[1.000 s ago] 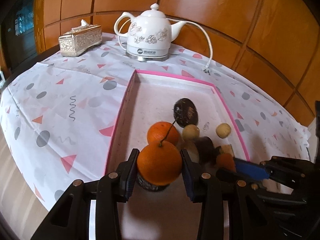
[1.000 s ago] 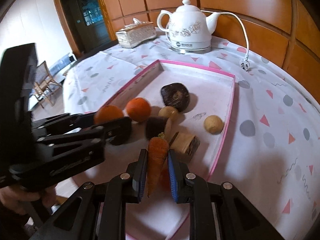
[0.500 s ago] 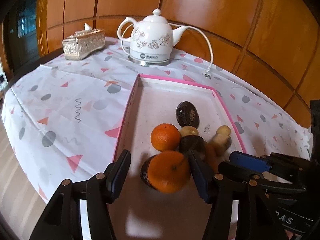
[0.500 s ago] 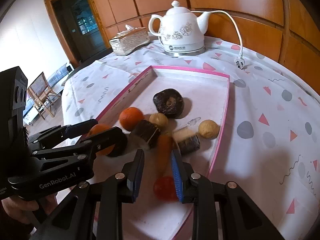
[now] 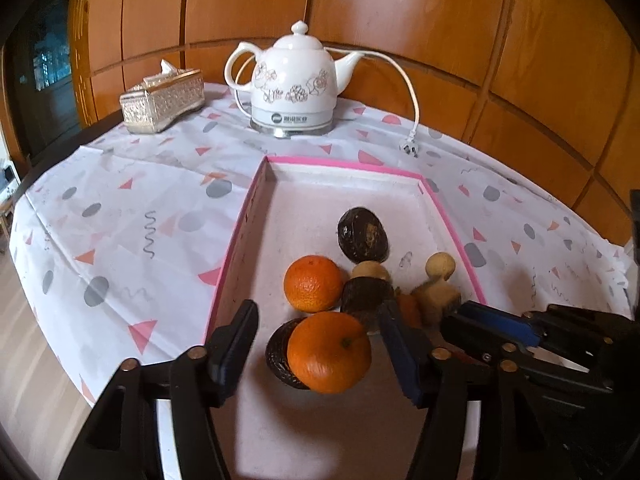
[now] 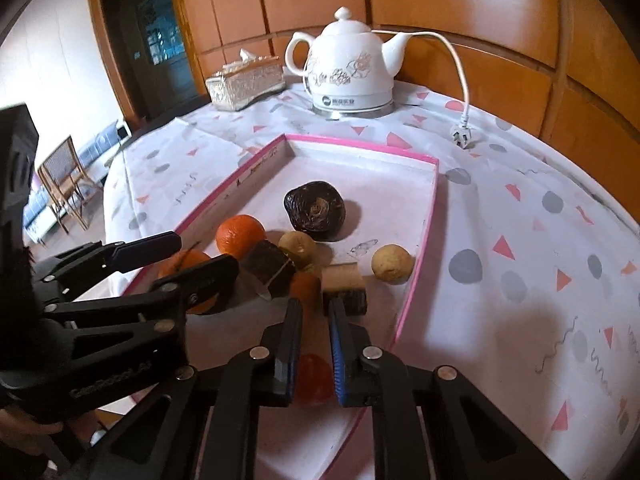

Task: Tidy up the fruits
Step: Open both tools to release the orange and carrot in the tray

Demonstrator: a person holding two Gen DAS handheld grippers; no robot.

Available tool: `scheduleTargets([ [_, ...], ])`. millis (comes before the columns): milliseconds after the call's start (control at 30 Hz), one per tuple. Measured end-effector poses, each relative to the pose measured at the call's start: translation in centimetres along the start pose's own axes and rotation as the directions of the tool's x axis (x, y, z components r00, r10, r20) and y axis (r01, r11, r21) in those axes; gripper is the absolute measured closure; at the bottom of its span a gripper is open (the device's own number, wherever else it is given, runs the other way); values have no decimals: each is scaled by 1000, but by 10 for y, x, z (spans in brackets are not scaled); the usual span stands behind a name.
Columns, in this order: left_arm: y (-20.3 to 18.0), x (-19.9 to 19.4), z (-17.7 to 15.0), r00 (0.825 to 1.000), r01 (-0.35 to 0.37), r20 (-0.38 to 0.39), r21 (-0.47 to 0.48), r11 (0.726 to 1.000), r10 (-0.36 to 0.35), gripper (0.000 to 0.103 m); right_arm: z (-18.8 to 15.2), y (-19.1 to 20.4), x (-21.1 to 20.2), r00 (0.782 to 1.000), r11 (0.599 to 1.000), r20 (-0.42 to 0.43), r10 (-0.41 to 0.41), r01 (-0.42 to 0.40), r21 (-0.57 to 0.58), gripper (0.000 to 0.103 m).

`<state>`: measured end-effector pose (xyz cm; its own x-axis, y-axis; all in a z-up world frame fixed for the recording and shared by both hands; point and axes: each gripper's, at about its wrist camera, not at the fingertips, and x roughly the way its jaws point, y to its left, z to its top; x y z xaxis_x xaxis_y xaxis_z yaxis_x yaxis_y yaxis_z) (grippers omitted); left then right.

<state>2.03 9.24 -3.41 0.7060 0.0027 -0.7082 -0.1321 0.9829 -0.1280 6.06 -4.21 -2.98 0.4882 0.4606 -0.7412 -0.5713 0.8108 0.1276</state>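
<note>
Inside the pink-rimmed tray (image 5: pixel 344 165) on the worktop (image 5: pixel 132 216), the placing step is judged to be at its release: the left gripper (image 5: pixel 316 356) is seen with its jaws opening, and the front orange (image 5: pixel 329 352) sits between them untouched by either pad, leaning against a dark fruit (image 5: pixel 278 354) behind it. The right gripper (image 6: pixel 313 354) is shown with its jaws drawn close together and nothing pinched; a red fruit (image 6: pixel 314 372) is glimpsed on the tray floor beneath them, and a carrot (image 6: pixel 305 286) lies just ahead, beside a tan block (image 6: pixel 344 284). A clean retreat is called for next, so that the round orange is not nudged into a roll. The fruit is seen bunched near the tray's front: a second orange (image 5: pixel 313 283), a large dark wrinkled fruit (image 5: pixel 363 235) further back, two small pale round ones (image 6: pixel 392 263) (image 6: pixel 297 246). The orange's skin looks glossy, dimpled, firm.
</note>
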Motion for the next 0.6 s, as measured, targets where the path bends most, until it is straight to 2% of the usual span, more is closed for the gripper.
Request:
scheduleTargets([
  [233,-3,-17,-5,999,-31,34,1,1000,30,26,-10,2,-23,997,997,62,-45,41,59,89],
  [300,-4,-22,-7,999,-29,43,-2,1000,29,21,-15,3,-29,994,995,79,-70,64,74,84],
  [467,-7,-34,-11,997,-34,67,-5,999,34,13,-27,5,-41,984,987,112,-135,124,102,83],
  [533,-7,-38,-12,996,-44,74,-10,999,44,8,-32,4,-45,980,982,117,-159,145,124,75],
  [600,-8,-41,-13,996,-47,81,-12,999,47,5,-37,2,-49,978,976,119,-173,153,156,73],
])
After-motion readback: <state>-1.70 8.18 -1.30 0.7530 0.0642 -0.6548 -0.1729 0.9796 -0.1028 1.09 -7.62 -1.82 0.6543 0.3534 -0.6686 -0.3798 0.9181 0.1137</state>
